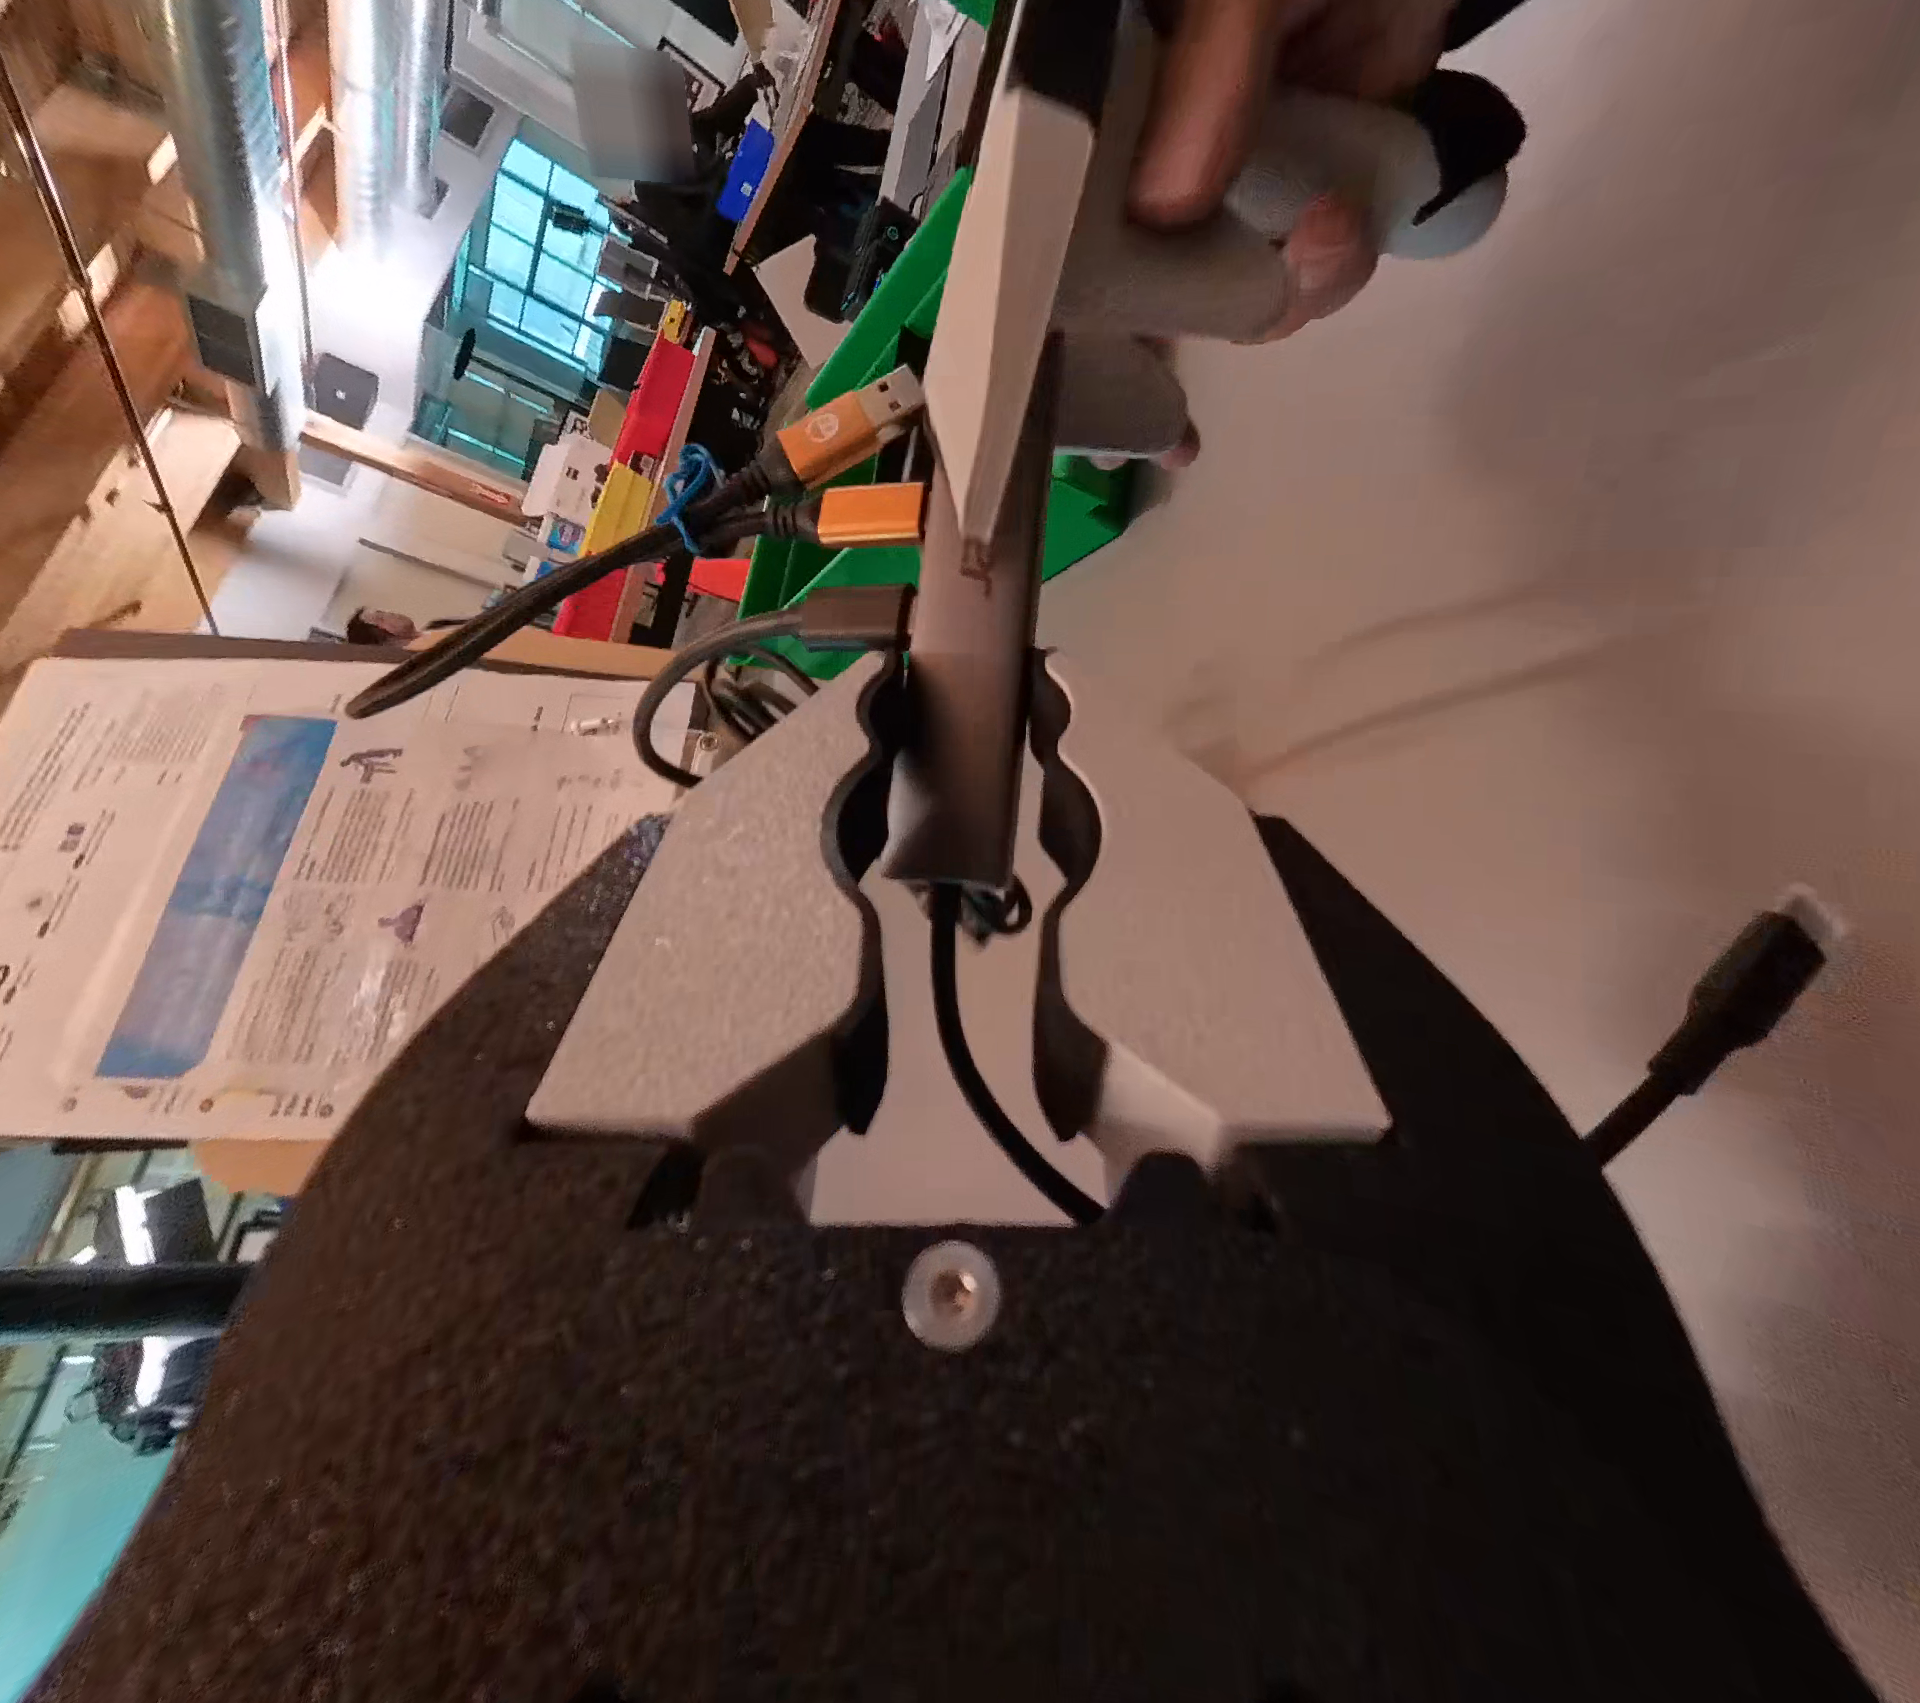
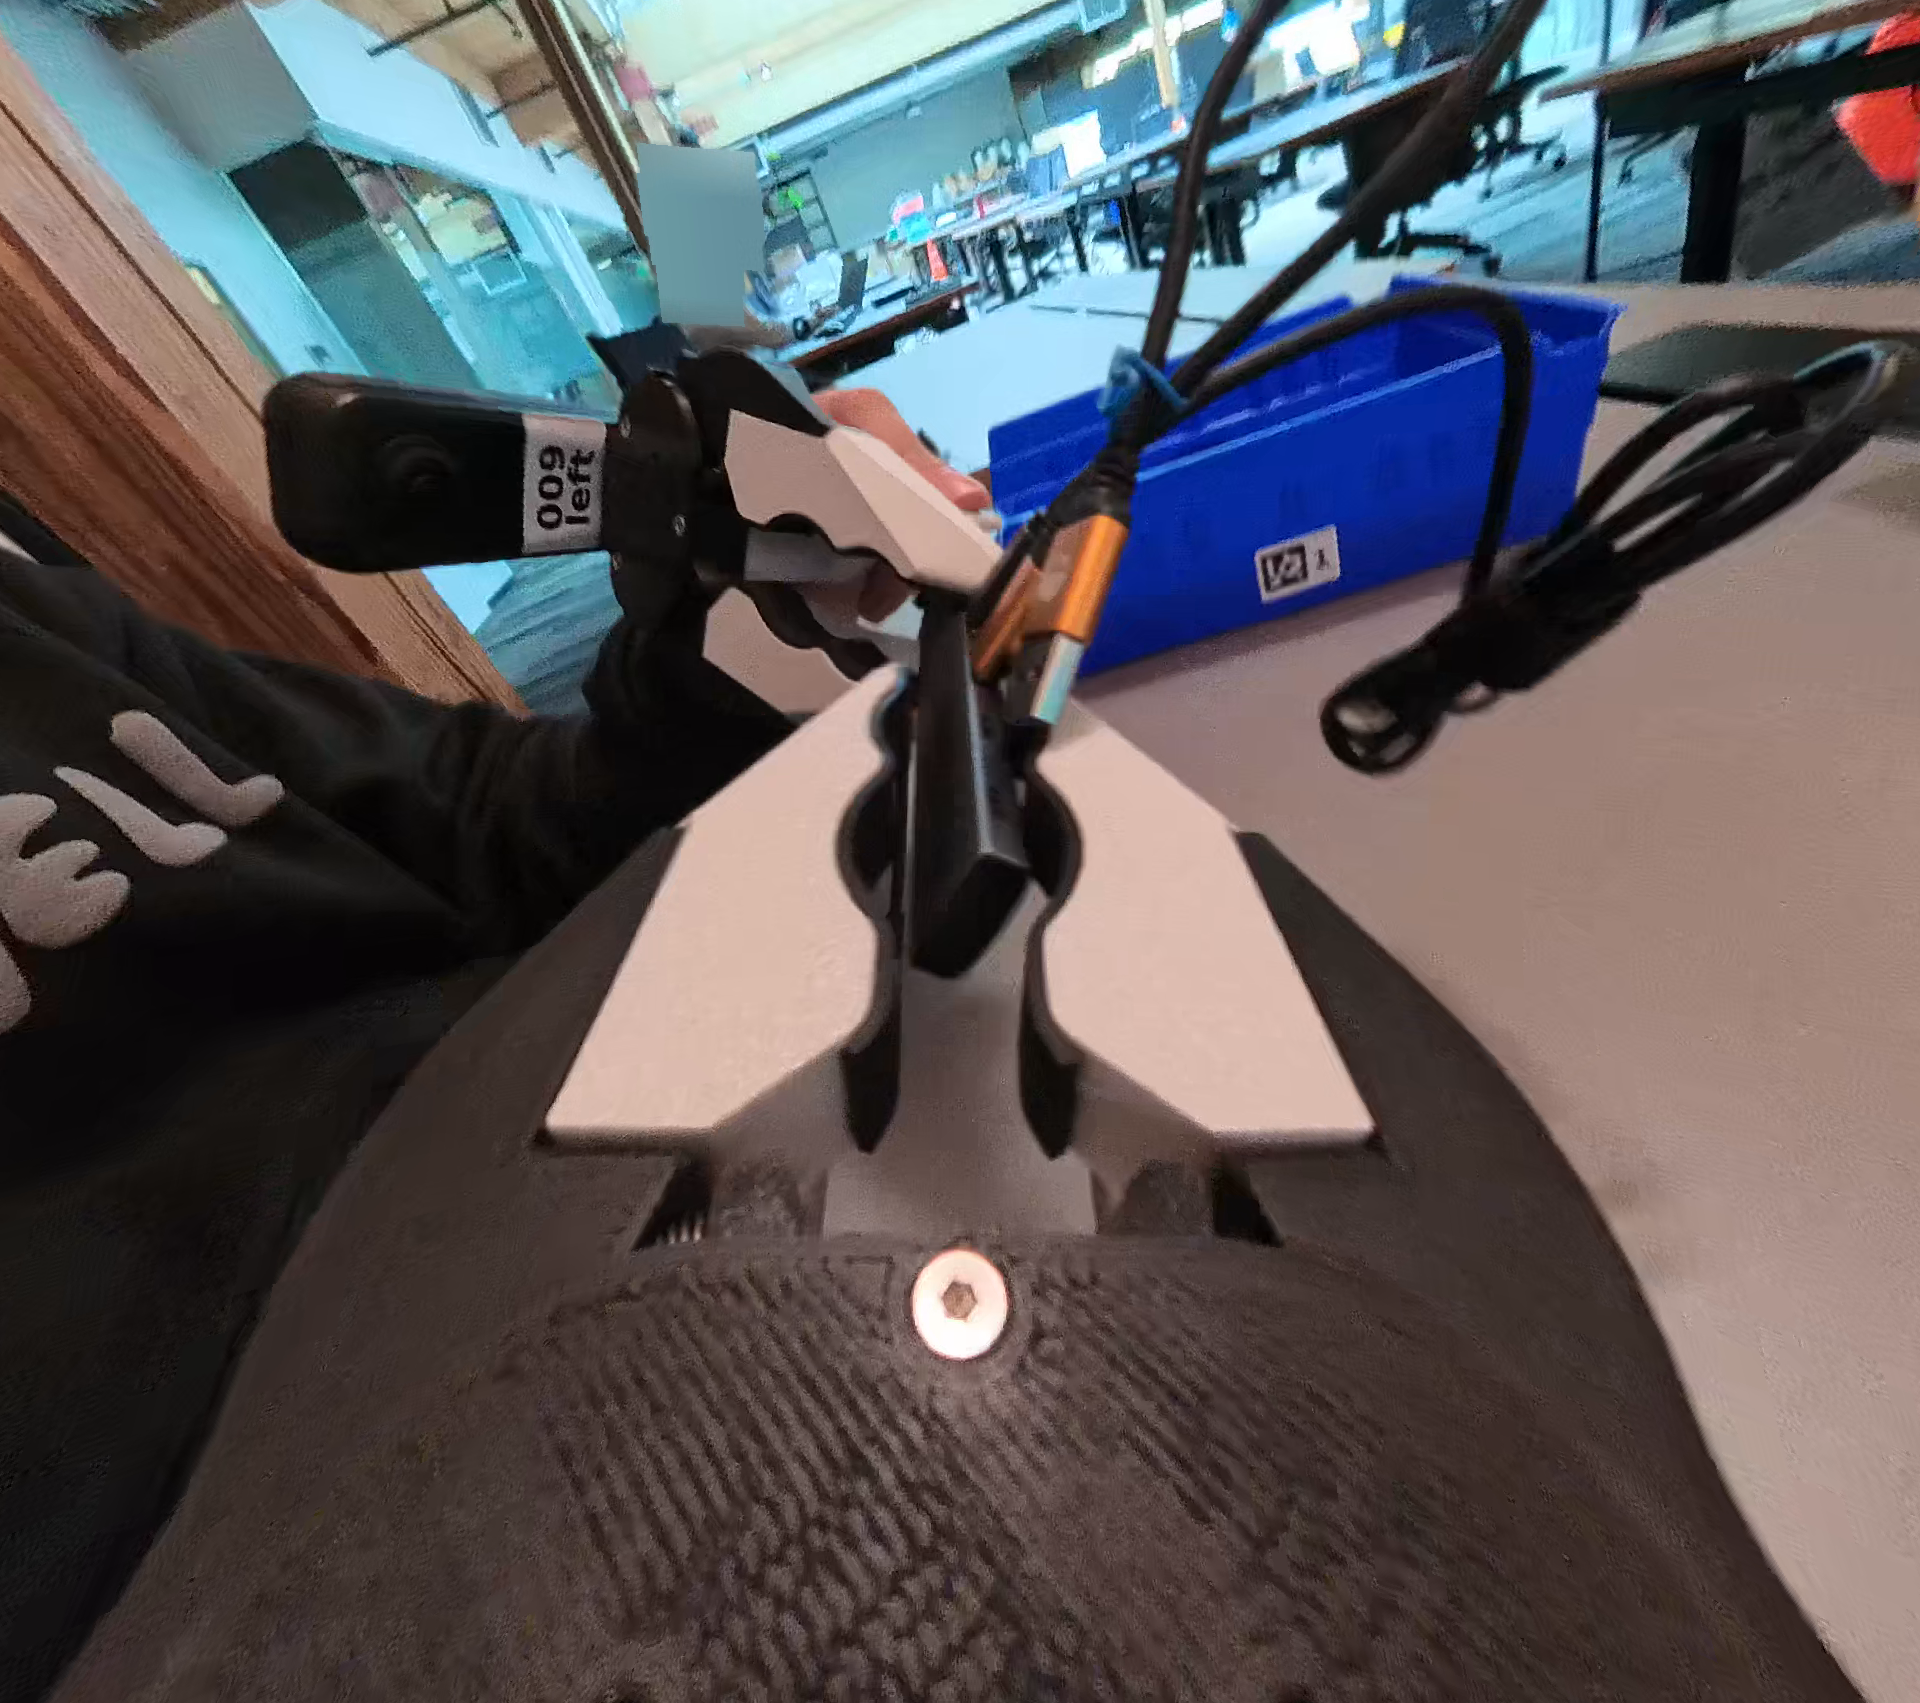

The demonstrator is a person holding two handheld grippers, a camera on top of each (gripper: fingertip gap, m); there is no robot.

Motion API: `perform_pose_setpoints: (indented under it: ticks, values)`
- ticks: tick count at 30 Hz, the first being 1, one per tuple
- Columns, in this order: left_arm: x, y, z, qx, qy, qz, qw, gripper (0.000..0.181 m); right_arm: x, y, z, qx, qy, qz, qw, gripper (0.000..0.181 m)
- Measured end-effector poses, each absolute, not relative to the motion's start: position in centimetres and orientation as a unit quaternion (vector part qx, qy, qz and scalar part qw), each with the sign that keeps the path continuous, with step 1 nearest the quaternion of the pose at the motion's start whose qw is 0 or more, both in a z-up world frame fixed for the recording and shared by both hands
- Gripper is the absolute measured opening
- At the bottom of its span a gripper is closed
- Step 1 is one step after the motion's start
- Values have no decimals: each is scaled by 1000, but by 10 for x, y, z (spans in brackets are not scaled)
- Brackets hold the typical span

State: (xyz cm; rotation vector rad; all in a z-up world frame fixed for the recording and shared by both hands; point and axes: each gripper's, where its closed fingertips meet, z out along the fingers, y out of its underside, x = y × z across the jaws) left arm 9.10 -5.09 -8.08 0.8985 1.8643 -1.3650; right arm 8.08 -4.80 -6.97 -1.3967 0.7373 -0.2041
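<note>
A dark flat USB hub (image 1: 966, 718) is held in the air between both grippers. My left gripper (image 1: 961, 687) is shut on one end of it. My right gripper (image 2: 961, 708) is shut on the other end (image 2: 961, 832). The right gripper's white finger (image 1: 1013, 282) comes down onto the hub from above in the left wrist view. The left gripper (image 2: 935, 593) shows at the hub's far end in the right wrist view. A black cable with two orange USB plugs (image 1: 852, 438), tied with a blue twist tie (image 1: 686, 490), hangs beside the hub (image 2: 1070, 604). A grey plug (image 1: 847, 614) sits in the hub's side.
A blue bin (image 2: 1351, 458) and a coil of black cable (image 2: 1558, 604) lie on the white table (image 2: 1558, 978). A green bin (image 1: 883, 292) stands behind the hub. A printed sheet (image 1: 260, 874) lies on a cardboard box. A loose black plug (image 1: 1745, 978) lies at the right. Both grippers' tips are close together, under 4 cm apart.
</note>
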Motion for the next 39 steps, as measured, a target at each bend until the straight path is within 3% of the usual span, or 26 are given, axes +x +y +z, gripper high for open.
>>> perform_pose_setpoints:
  ticks: [6, 10, 16, 19, 23, 27, 34, 39]
  values:
    - [93, -51, -95, 355, 714, -518, 310, 22, 82, -47, -87, -647, 305, -61, 696, 12]
    - [88, -45, -88, 309, 723, -574, 230, 39, 76, -47, -88, -667, 255, -100, 693, 10]
    - [90, -25, -87, 146, 774, -613, -63, 39, 57, -56, -70, -685, 83, -287, 664, 8]
    - [78, -19, -95, 86, 765, -587, -248, 56, 50, -54, -64, -683, 21, -364, 633, 8]
    - [79, -24, -83, 13, 698, -591, -404, 60, 50, -49, -60, -691, -16, -424, 585, 9]
    - [81, -26, -88, 2, 690, -585, -426, 59, 48, -40, -63, -711, -53, -468, 523, 8]
    - [59, -18, -84, 54, 684, -572, -449, 57, 46, -37, -59, -705, -66, -490, 509, 8]
    - [67, -12, -76, 55, 673, -590, -442, 59, 48, -42, -55, -706, -84, -540, 451, 8]
